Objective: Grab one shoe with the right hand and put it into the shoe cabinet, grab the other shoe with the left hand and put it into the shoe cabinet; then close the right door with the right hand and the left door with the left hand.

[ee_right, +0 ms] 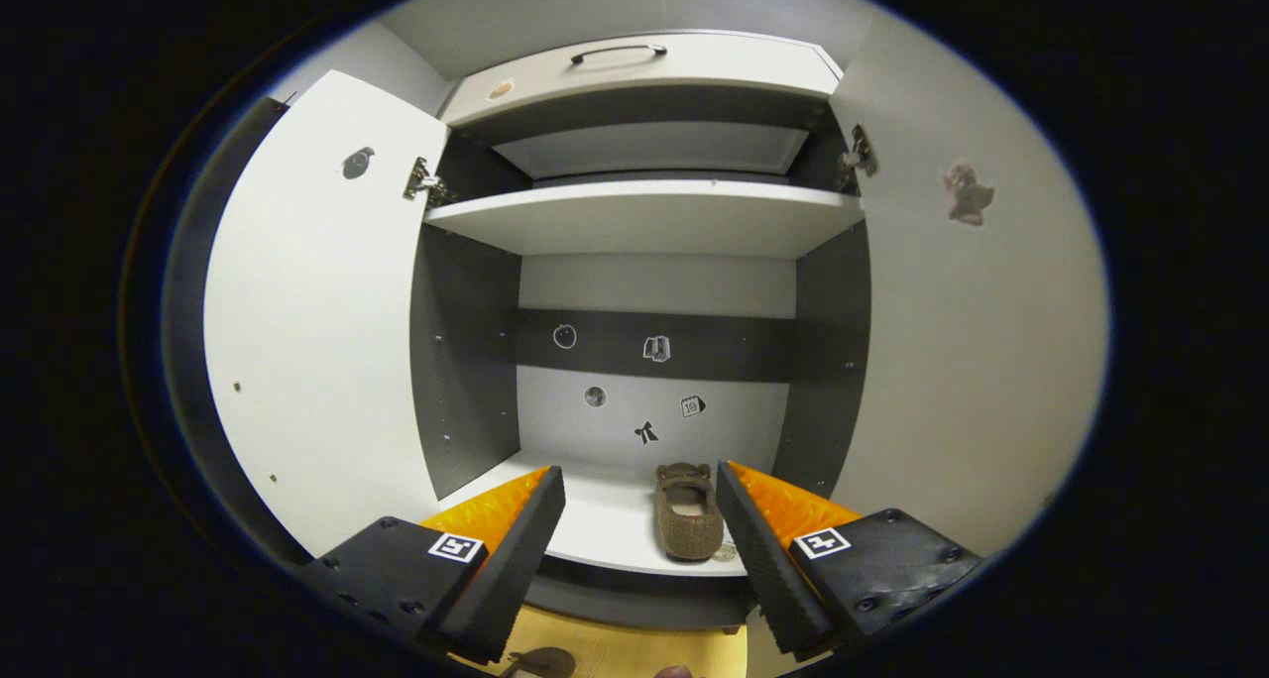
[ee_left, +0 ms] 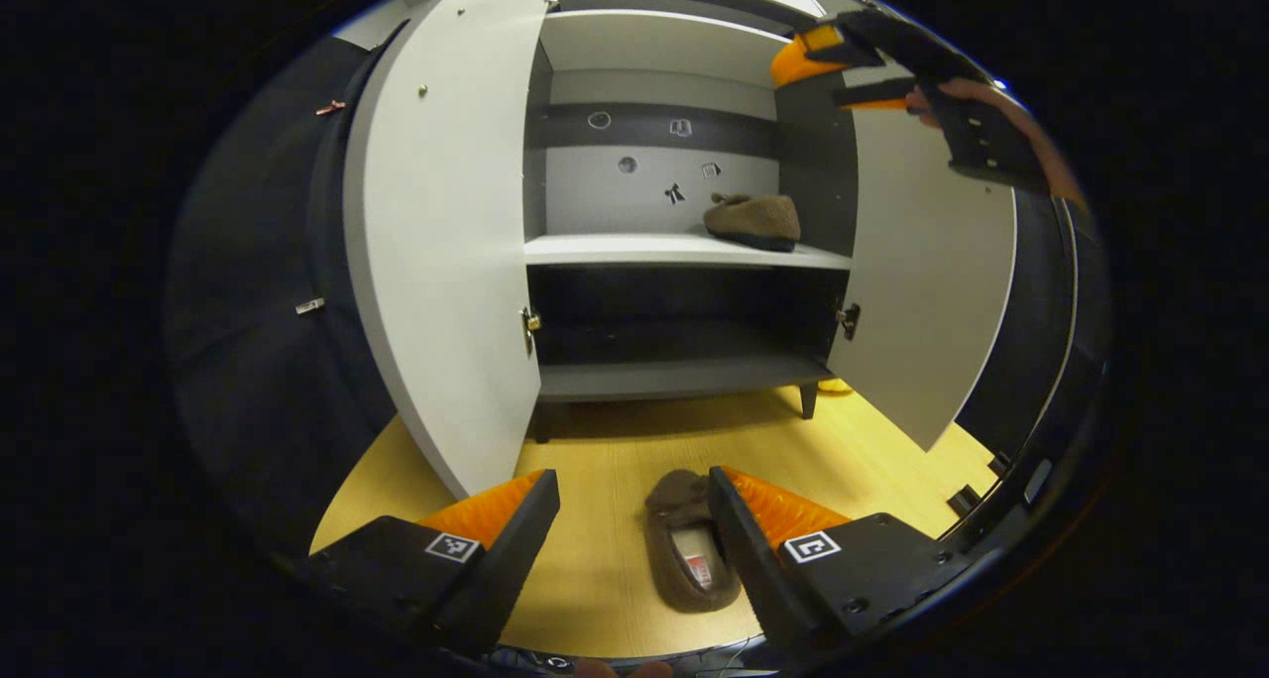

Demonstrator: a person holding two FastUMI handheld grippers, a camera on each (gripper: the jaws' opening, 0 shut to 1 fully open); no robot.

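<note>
A brown slipper (ee_left: 691,555) lies on the wooden floor (ee_left: 595,460), toe toward the cabinet. My left gripper (ee_left: 634,534) hangs open above it, the slipper close by the right finger. The other brown slipper (ee_left: 753,221) rests on the right of the white middle shelf (ee_left: 634,250) of the shoe cabinet; the right gripper view has this slipper (ee_right: 687,512) between the fingers. My right gripper (ee_right: 639,544) is open in front of that shelf, holding nothing. It also shows in the left gripper view as the right gripper (ee_left: 863,63), held by a hand near the right door's top.
Both cabinet doors stand open: the left door (ee_left: 446,232) and the right door (ee_left: 932,282). A lower shelf (ee_left: 674,376) sits under the middle one, an upper shelf (ee_right: 644,217) above it. A drawer with a handle (ee_right: 617,52) tops the cabinet. Dark cloth hangs on both sides.
</note>
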